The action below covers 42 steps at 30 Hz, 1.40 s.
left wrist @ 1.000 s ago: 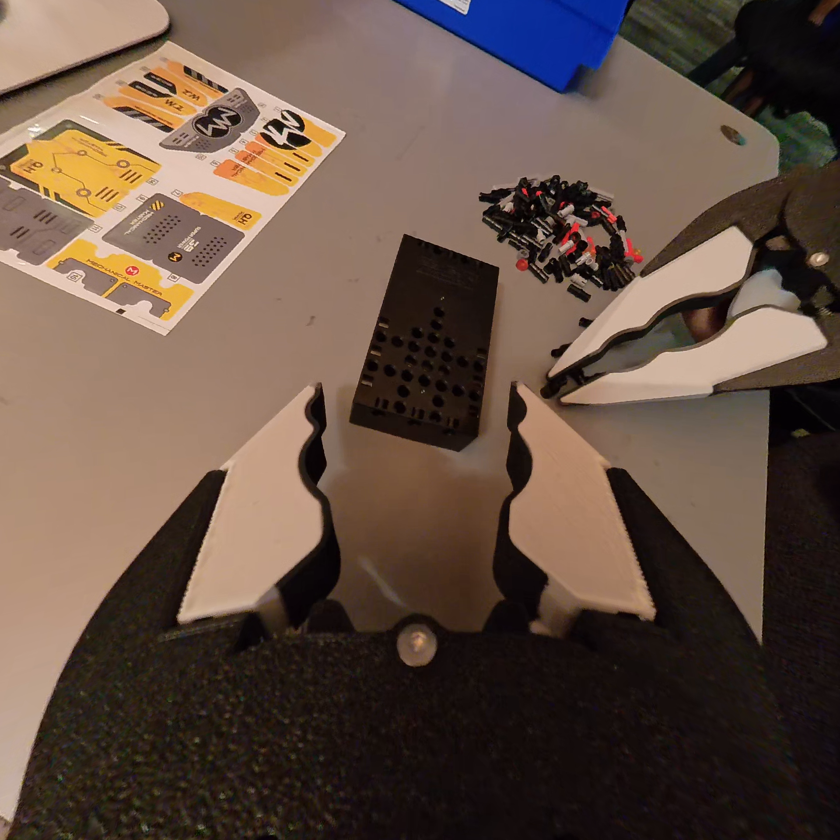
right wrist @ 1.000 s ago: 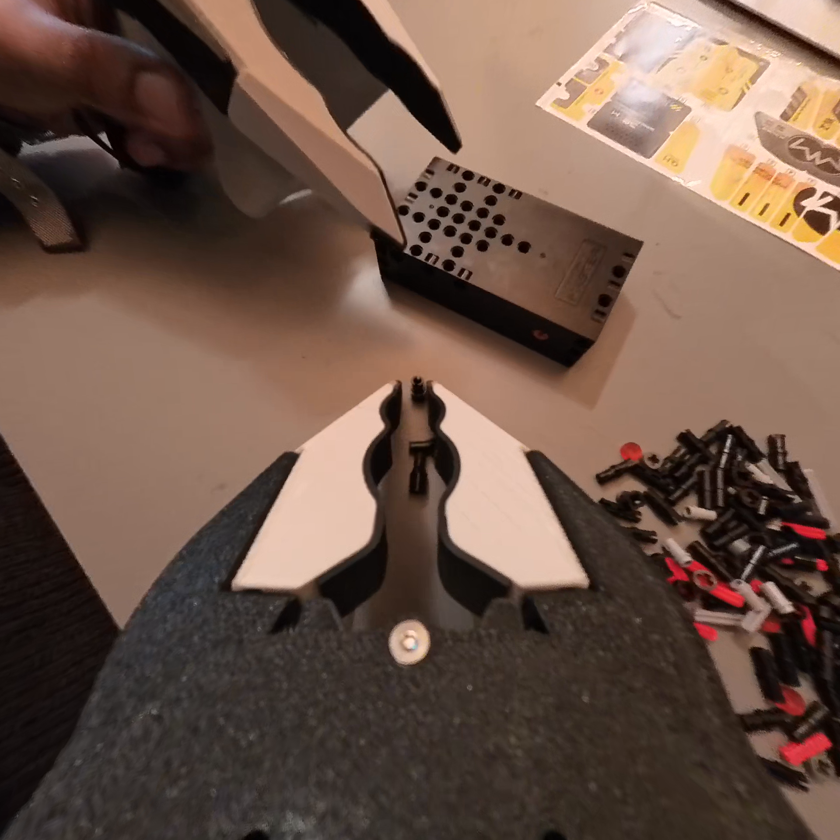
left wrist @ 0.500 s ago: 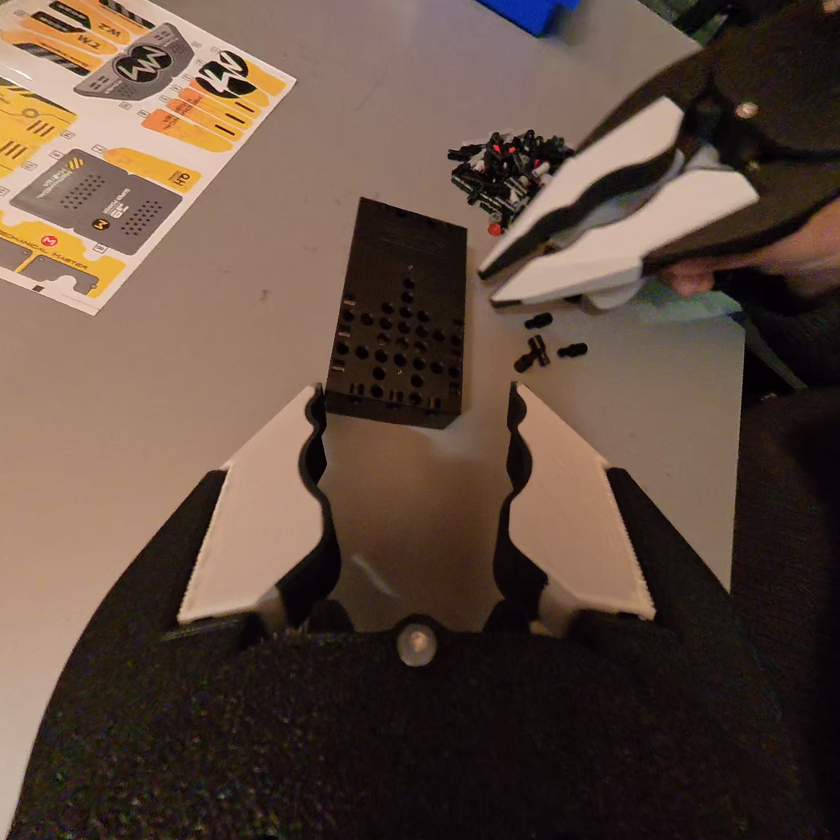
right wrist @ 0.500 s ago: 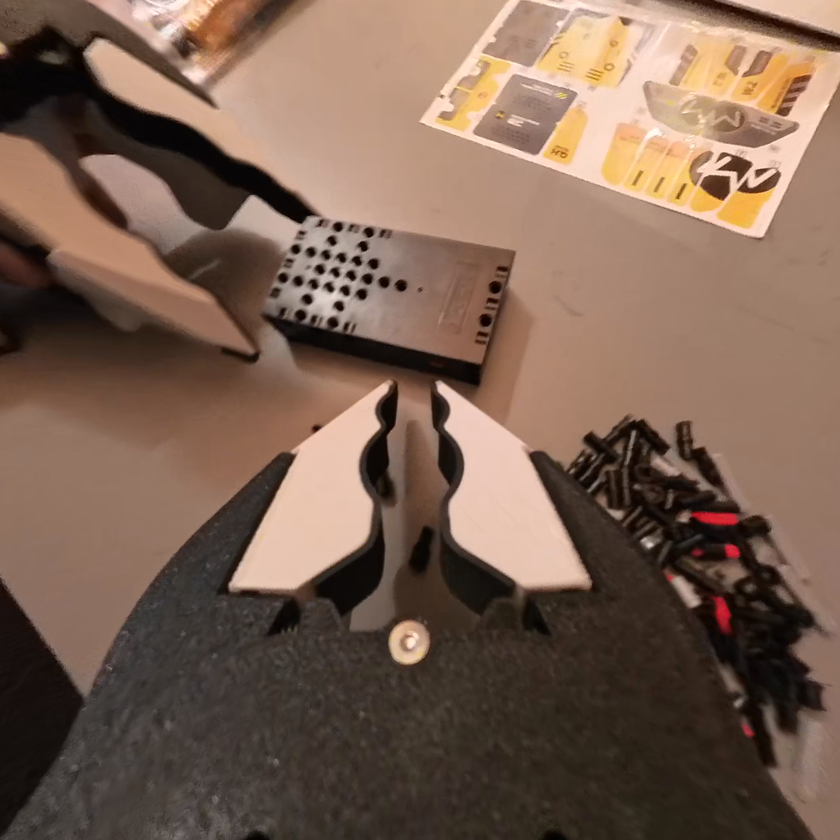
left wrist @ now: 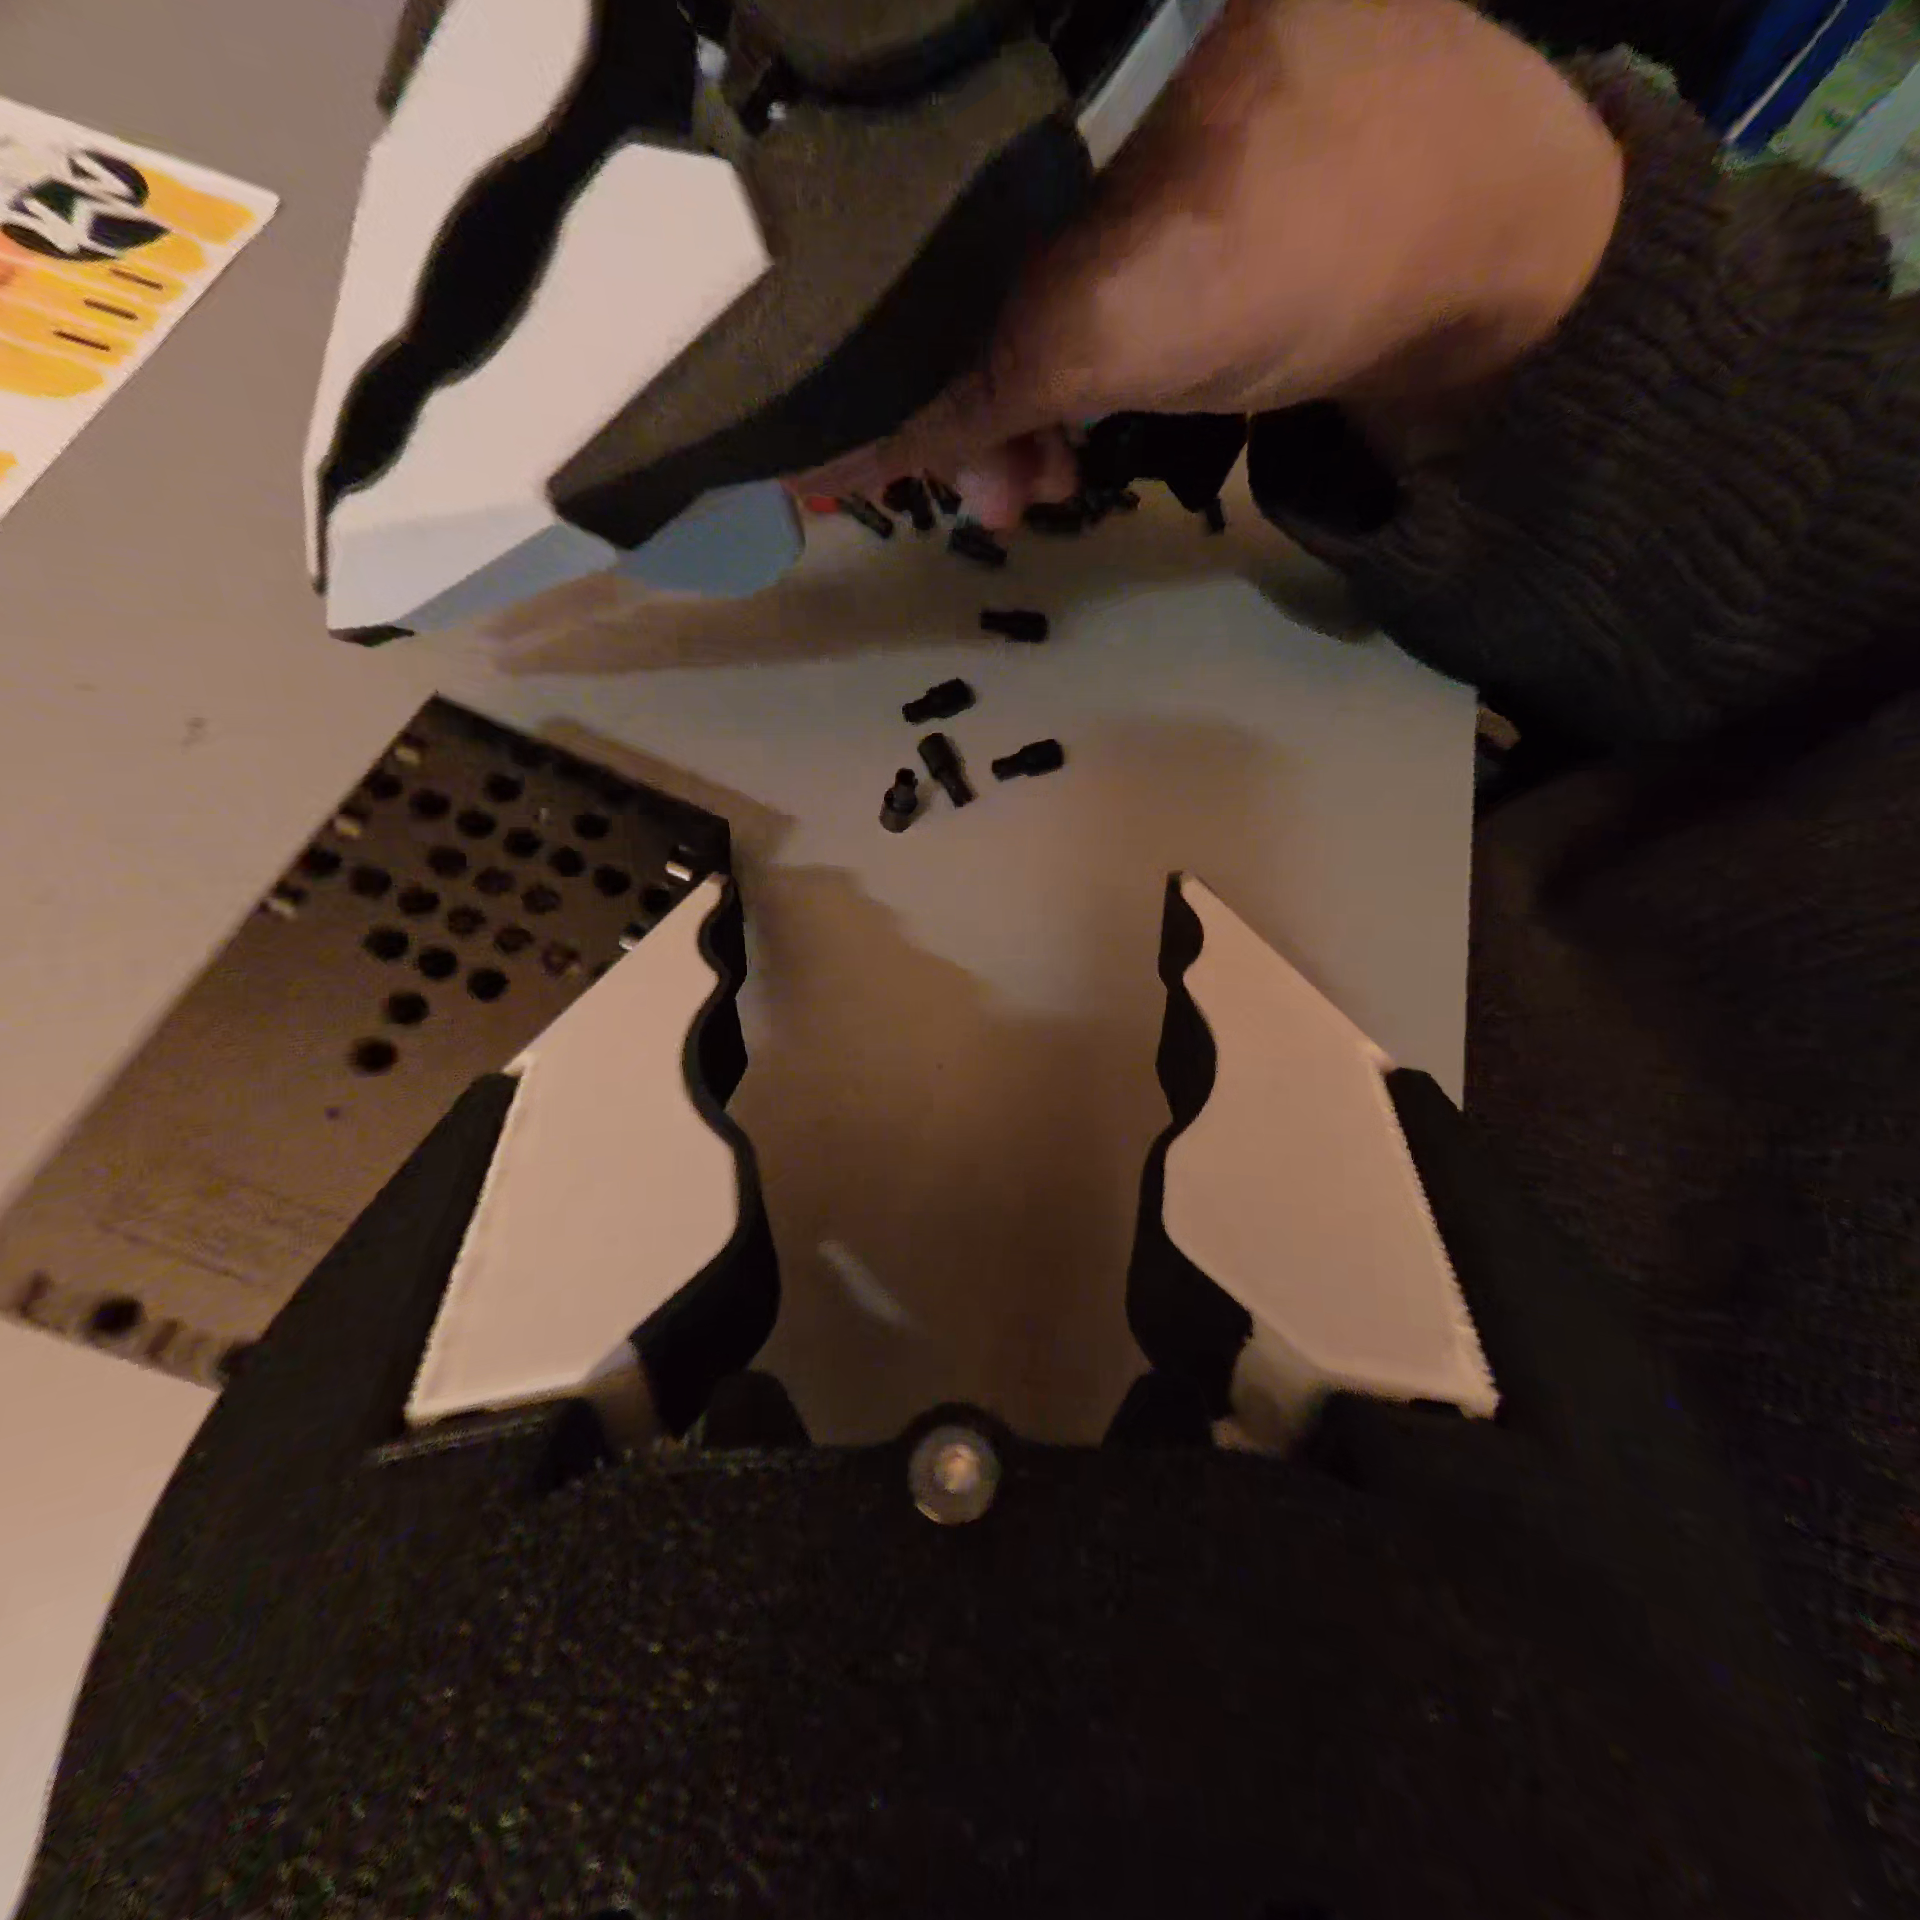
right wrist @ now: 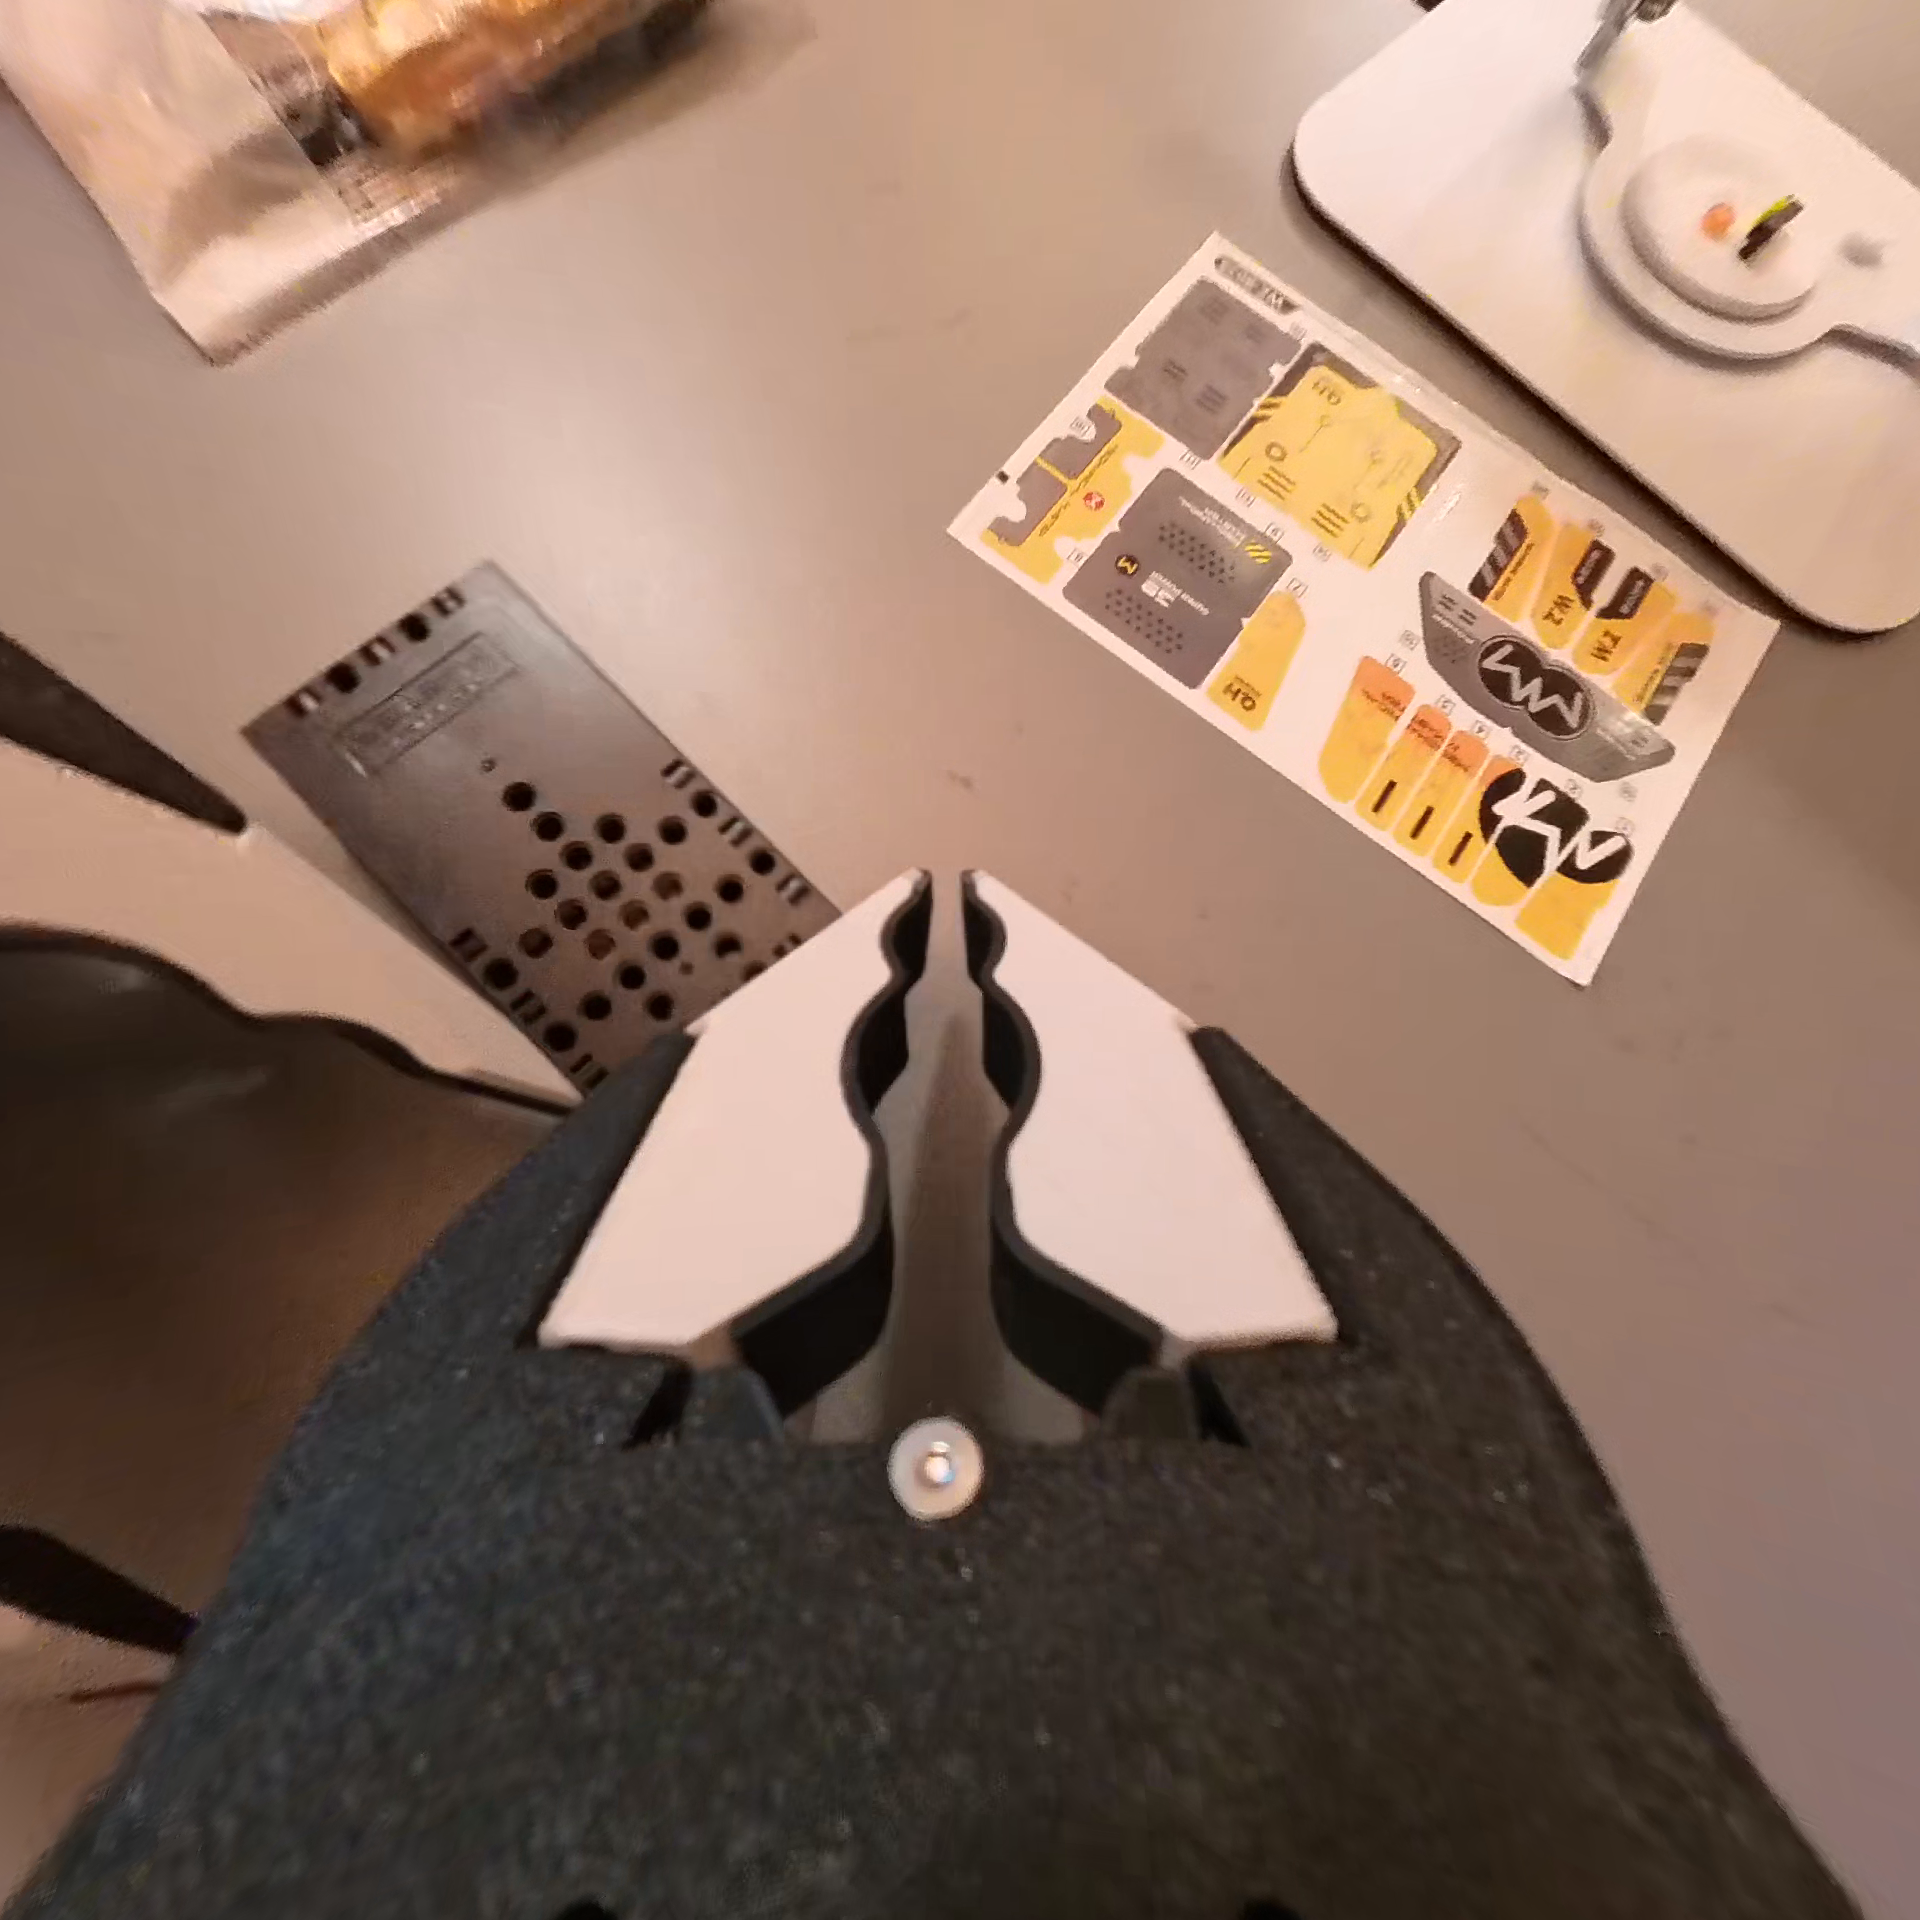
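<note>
The left gripper (left wrist: 951,883) hangs over the grey table (left wrist: 1195,665) with its jaws spread wide and nothing between them; only bare tabletop shows in the gap. Just off its left fingertip lies a flat black block (left wrist: 436,935) pierced with round holes, its near corner almost under that finger. Ahead and slightly right of the tips, a few small black pegs (left wrist: 940,764) lie loose, with more scattered farther on. Beyond them a hand (left wrist: 1299,239) in a dark knitted sleeve grips the right gripper (right wrist: 945,883), which hangs above the table. Its jaws are nearly together, a thin slit left between the tips, and nothing is visibly caught there. The black block sits just left of its fingers, a yellow and grey sticker sheet (right wrist: 1371,613) ahead to the right, a white base (right wrist: 1538,343) beyond that, and a clear bag (right wrist: 312,135) far ahead left.
</note>
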Tool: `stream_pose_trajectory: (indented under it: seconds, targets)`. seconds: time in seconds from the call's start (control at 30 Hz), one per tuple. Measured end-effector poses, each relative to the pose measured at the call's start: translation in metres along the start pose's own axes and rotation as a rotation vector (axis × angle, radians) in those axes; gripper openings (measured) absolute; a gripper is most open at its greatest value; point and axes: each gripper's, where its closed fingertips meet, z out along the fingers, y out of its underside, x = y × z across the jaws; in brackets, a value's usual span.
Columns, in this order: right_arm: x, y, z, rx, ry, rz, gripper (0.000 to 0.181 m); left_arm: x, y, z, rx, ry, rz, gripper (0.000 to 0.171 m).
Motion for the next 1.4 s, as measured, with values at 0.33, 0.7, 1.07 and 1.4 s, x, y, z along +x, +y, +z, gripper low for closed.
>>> stream_pose_trajectory:
  seconds: [0.33,0.7,1.07,1.4]
  targets:
    - [-0.022,0.027,-0.041,0.110,-0.109,0.079,0.020,-0.055,-0.031,-0.075,0.287,-0.141,-0.055,0.079]
    - [-0.020,0.058,-0.059,0.054,-0.038,0.061,0.021,-0.099,-0.034,-0.075,0.143,-0.225,0.095,0.080]
    - [-0.036,0.064,-0.073,0.105,-0.103,0.112,0.026,-0.078,0.004,-0.036,-0.088,-0.040,0.136,0.080]
    - [-0.058,0.072,-0.051,0.053,-0.116,0.058,0.027,-0.086,0.018,-0.022,-0.147,-0.097,0.133,0.080]
